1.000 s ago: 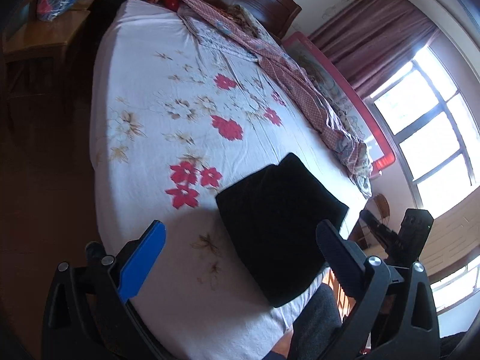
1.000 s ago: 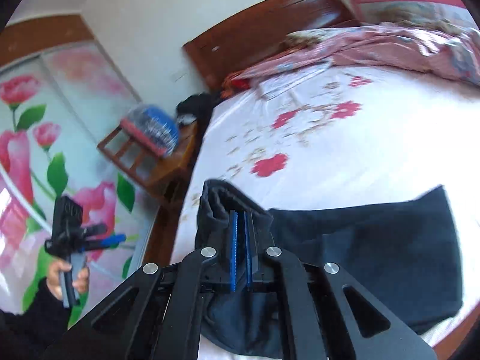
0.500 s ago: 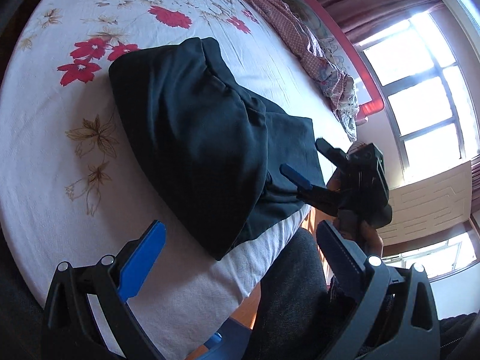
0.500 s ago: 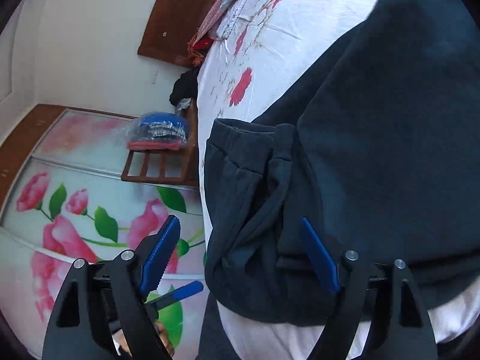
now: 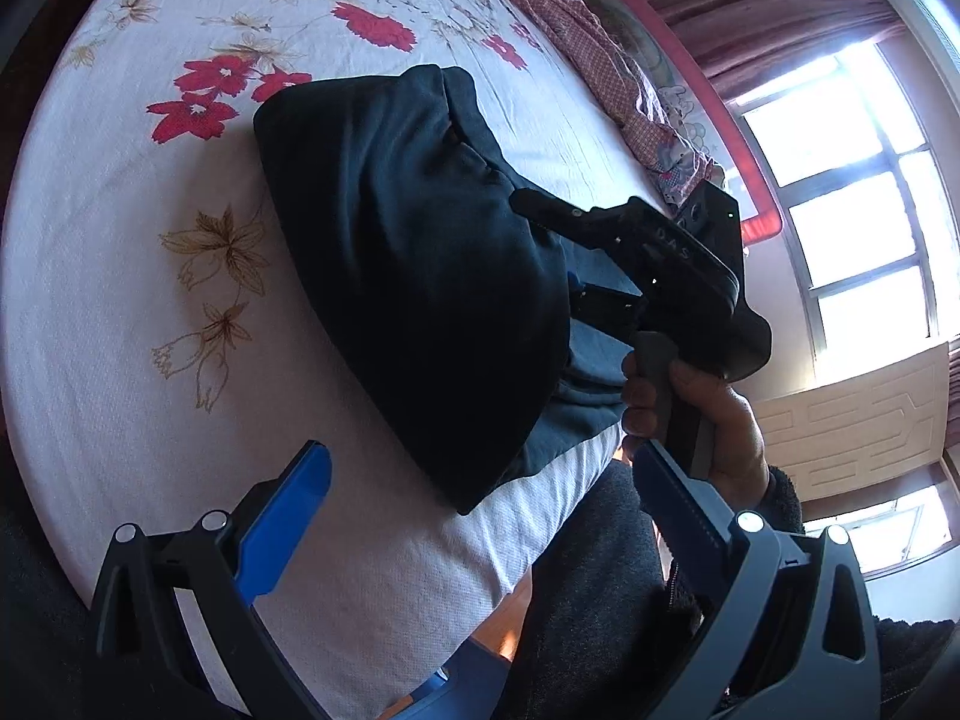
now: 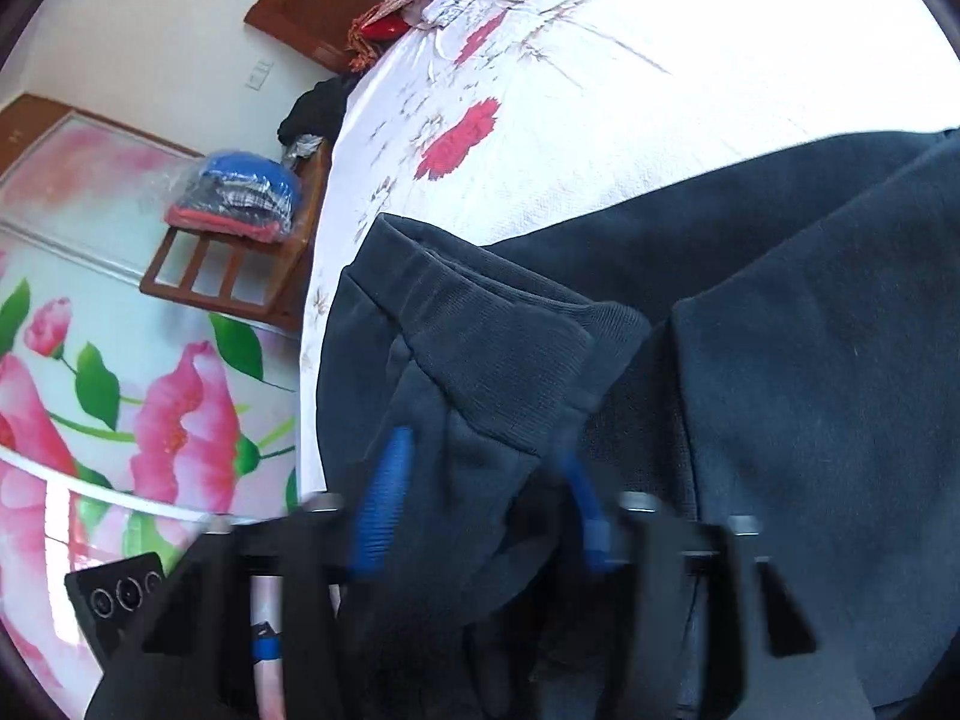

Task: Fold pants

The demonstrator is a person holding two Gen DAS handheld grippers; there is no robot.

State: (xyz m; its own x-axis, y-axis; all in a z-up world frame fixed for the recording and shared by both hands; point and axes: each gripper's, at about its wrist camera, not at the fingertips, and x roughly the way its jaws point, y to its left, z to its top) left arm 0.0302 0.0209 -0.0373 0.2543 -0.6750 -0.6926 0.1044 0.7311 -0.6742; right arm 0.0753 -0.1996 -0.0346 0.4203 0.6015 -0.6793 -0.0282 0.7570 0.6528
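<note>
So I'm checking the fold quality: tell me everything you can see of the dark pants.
The dark pants are soft navy-black fleece-looking fabric with a ribbed waistband, folded into a thick bundle near the edge of the flowered bed sheet. The right tool, whose jaws have just been closing, straddles a bunched fold below the waistband. The left tool is open and clear of them.

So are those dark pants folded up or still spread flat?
Folded. The dark pants lie doubled into a thick bundle on the floral bedsheet, with the ribbed waistband turned over other layers.
</note>
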